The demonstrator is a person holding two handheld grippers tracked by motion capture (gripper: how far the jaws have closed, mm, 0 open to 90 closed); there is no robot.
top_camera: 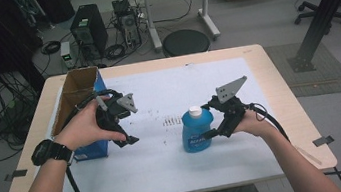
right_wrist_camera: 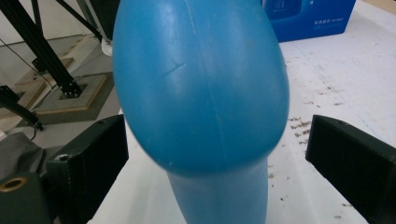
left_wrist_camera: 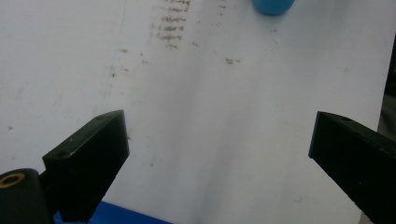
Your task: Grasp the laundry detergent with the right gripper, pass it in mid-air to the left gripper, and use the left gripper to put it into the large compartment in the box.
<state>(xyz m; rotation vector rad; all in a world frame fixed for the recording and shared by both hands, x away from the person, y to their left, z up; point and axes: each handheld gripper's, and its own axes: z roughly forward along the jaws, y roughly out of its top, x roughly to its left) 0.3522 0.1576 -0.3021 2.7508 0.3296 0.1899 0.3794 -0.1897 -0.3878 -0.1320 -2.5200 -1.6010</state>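
- The right gripper (top_camera: 211, 120) is at the blue bottle (top_camera: 197, 130), which stands mid-table on the white sheet (top_camera: 170, 177). Its jaws straddle the body, wide, pads apart from it, likely lining up a side grasp.
- The left gripper (top_camera: 118, 128) hovers wide and empty beside the open box (top_camera: 77, 96), probably waiting.
- The bottle is capped; the box's contents can't be seen.

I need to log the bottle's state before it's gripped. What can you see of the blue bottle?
The blue bottle looks like smooth, glossy plastic with a white cap, a rounded body and a label on its front. It stands upright on the white table cover, near the middle and right of the cardboard box. The right hand-held gripper has its jaws on either side of the body, with gaps visible in the right gripper view, so they do not yet press it.
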